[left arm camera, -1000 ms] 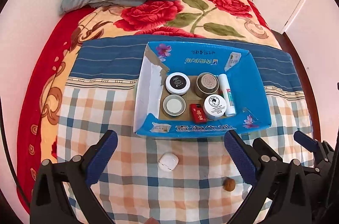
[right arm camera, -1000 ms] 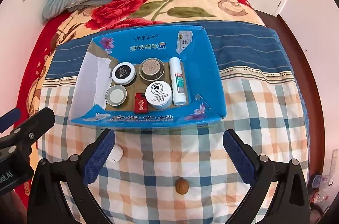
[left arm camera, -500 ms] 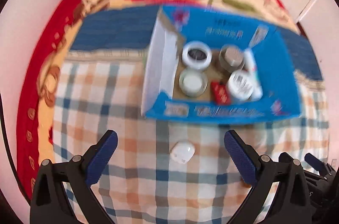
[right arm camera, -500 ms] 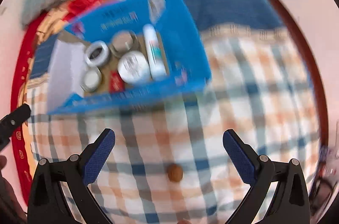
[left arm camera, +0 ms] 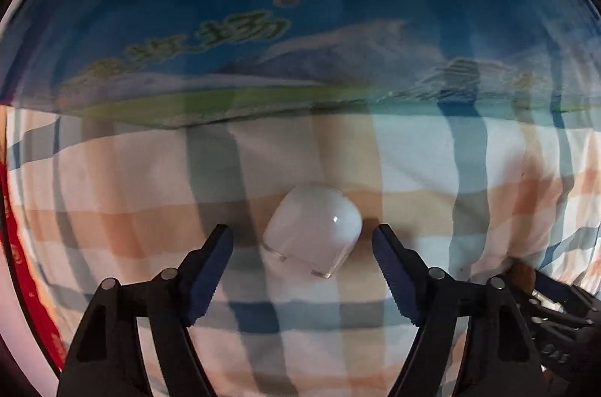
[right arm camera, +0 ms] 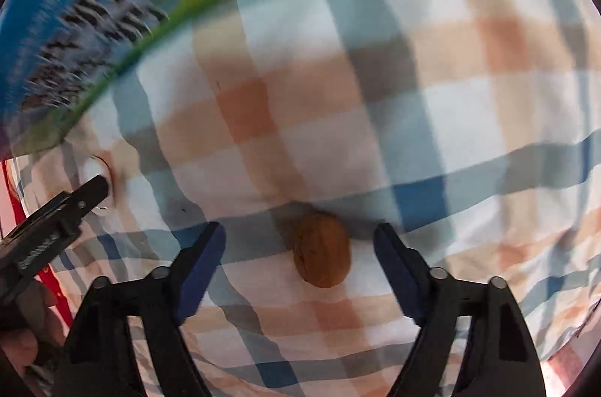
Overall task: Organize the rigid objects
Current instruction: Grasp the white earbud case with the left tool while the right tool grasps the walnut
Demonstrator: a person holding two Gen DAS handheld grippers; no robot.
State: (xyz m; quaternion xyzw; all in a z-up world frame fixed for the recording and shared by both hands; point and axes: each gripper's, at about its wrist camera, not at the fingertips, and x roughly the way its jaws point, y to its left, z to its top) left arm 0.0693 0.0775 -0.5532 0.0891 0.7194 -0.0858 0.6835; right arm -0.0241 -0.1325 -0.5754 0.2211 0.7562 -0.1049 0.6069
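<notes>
A small white rounded case (left arm camera: 313, 231) lies on the checked bedspread (left arm camera: 432, 179) between the fingers of my left gripper (left arm camera: 302, 239), which is open and low over the cloth. A brown walnut (right arm camera: 321, 248) lies on the bedspread between the fingers of my right gripper (right arm camera: 298, 239), also open; neither touches its object. The blue cardboard box (left arm camera: 300, 21) stands just behind the case, its front wall filling the top of the left wrist view; it also shows at the upper left of the right wrist view (right arm camera: 75, 2). Its contents are hidden.
In the right wrist view the left gripper's finger (right arm camera: 67, 205) reaches in from the left edge beside the white case (right arm camera: 94, 171). In the left wrist view the right gripper (left arm camera: 556, 307) and the walnut (left arm camera: 522, 275) sit at the lower right.
Both grippers have dropped down close to the bedspread. The left one now straddles the white case, the right one straddles the walnut. Both stayed open.
</notes>
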